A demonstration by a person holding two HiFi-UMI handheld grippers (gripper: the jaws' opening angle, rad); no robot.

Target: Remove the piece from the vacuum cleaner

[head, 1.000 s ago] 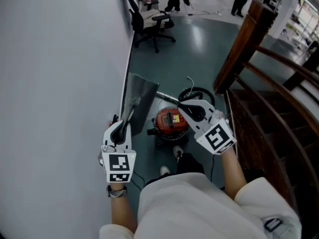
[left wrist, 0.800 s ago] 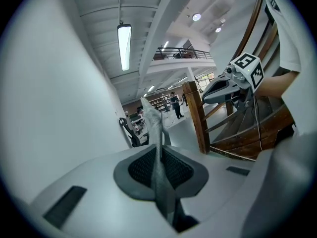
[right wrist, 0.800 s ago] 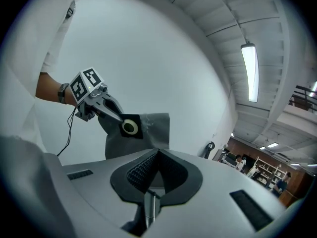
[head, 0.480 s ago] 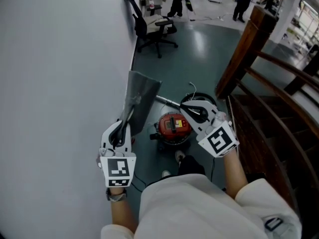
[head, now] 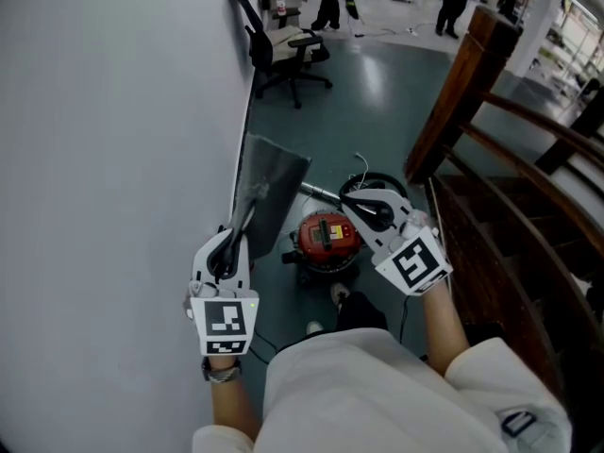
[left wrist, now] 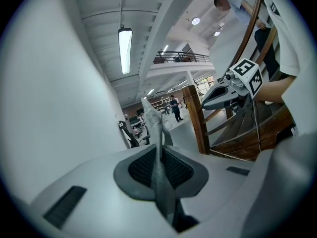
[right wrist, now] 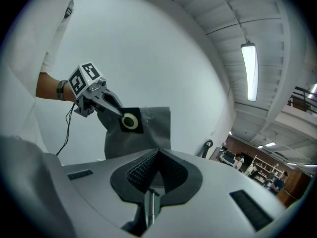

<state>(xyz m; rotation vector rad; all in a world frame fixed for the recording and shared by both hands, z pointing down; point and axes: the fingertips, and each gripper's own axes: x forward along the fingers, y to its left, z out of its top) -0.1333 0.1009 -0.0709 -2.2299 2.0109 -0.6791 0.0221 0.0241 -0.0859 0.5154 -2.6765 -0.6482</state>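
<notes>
A flat grey dust bag (head: pixel 271 189) hangs in the air beside the white wall, left of the red vacuum cleaner (head: pixel 326 237) on the floor. My left gripper (head: pixel 247 213) is shut on the bag's lower edge; in the left gripper view the bag (left wrist: pixel 157 150) stands edge-on between the pads. The right gripper view shows the bag (right wrist: pixel 148 130) with its black collar and pale ring (right wrist: pixel 130 121), held by the left gripper (right wrist: pixel 119 114). My right gripper (head: pixel 347 203) is shut and empty above the cleaner; its jaws (right wrist: pixel 157 158) meet with nothing between them.
A black hose (head: pixel 382 179) coils behind the cleaner. A wooden stair rail (head: pixel 464 88) and steps run along the right. An office chair (head: pixel 288 50) stands further back by the wall (head: pixel 113 159). The person's shoes (head: pixel 337 292) are just before the cleaner.
The left gripper has lifted the bag a little higher. The right gripper has stayed over the cleaner, still shut.
</notes>
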